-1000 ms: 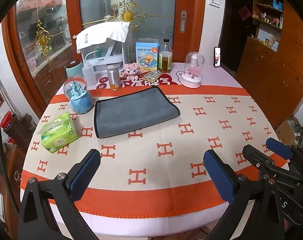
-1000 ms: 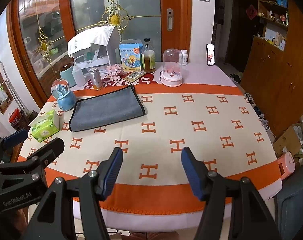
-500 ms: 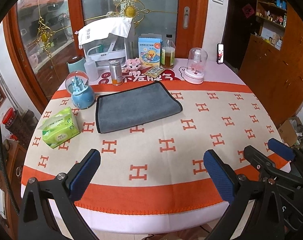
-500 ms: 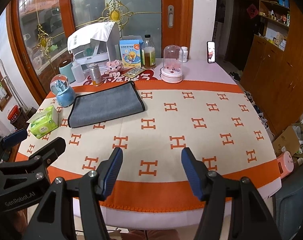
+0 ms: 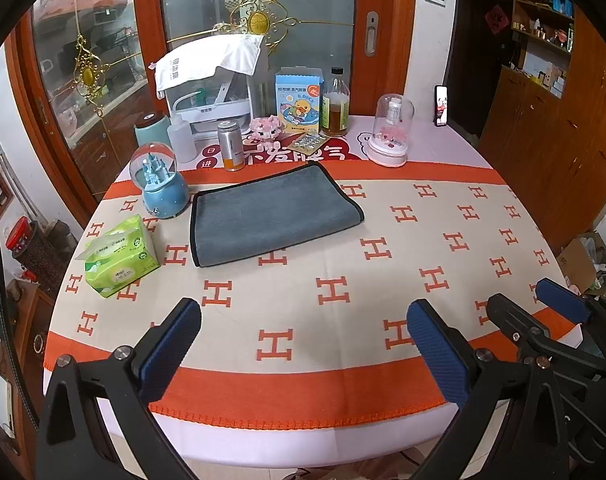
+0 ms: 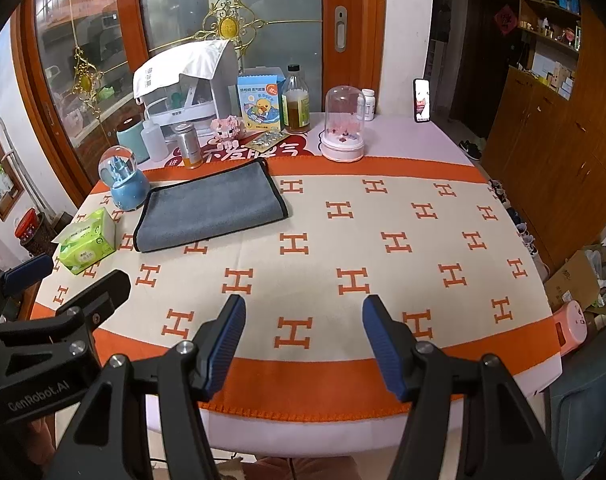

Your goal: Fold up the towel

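A grey towel with a black border [image 5: 269,214] lies folded flat on the far left part of the round table; it also shows in the right wrist view [image 6: 211,210]. My left gripper [image 5: 303,344] is open and empty above the table's near edge, well short of the towel. My right gripper [image 6: 303,336] is open and empty, also above the near edge. The right gripper shows at the right of the left wrist view [image 5: 543,312], and the left gripper at the left of the right wrist view [image 6: 63,292].
A green tissue pack [image 5: 121,258] and a blue snow globe [image 5: 161,184] sit left of the towel. Behind it stand a can [image 5: 231,146], a carton [image 5: 299,100], a bottle [image 5: 335,106] and a glass dome [image 5: 391,132]. The tablecloth [image 5: 343,288] has an orange H pattern.
Both grippers have drawn back and risen a little from the table, so the towel looks slightly farther away. The towel has not moved. Both grippers stay open.
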Available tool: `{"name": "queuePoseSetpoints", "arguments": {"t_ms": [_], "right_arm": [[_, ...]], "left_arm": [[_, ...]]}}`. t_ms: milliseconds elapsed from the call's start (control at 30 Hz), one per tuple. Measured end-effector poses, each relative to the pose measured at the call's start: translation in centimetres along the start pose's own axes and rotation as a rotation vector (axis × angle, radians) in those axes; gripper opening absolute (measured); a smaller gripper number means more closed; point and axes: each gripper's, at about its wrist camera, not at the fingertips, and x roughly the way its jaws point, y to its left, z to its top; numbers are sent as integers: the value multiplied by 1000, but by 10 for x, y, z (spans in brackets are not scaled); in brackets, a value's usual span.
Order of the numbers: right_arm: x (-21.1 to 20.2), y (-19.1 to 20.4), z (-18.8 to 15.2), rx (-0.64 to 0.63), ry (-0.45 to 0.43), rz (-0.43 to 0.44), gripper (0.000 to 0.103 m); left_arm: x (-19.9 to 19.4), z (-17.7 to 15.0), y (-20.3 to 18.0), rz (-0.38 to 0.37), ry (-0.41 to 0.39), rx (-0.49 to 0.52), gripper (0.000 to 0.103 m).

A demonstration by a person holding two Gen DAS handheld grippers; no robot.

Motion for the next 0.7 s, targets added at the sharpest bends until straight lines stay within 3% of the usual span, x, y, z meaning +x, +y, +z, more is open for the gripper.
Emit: {"name": "queuePoseSetpoints", "arguments": {"t_ms": [700], "right_arm": [[8, 1, -1, -3, 25, 2, 61]], "left_arm": [[5, -5, 3, 11, 22, -2, 102]]}}
